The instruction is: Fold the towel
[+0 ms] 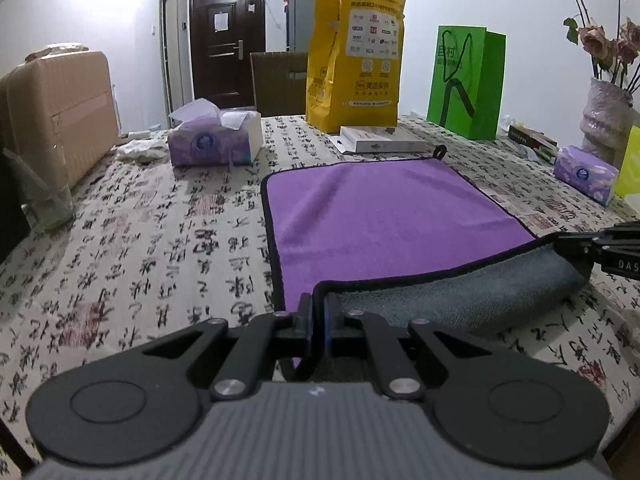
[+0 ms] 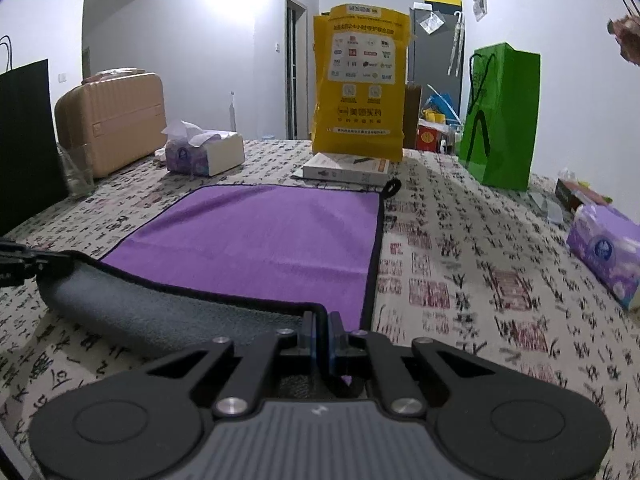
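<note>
Left gripper (image 1: pixel 319 312) and right gripper (image 2: pixel 321 330) each clamped on a near towel (image 1: pixel 380 216) corner — lifted hem spans between; far edge straight ahead.

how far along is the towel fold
Done: left gripper and right gripper each clamp a near corner of the purple, black-edged towel. In hand: the near edge is lifted, showing its grey underside. Left: carry it to the far edge.
</note>
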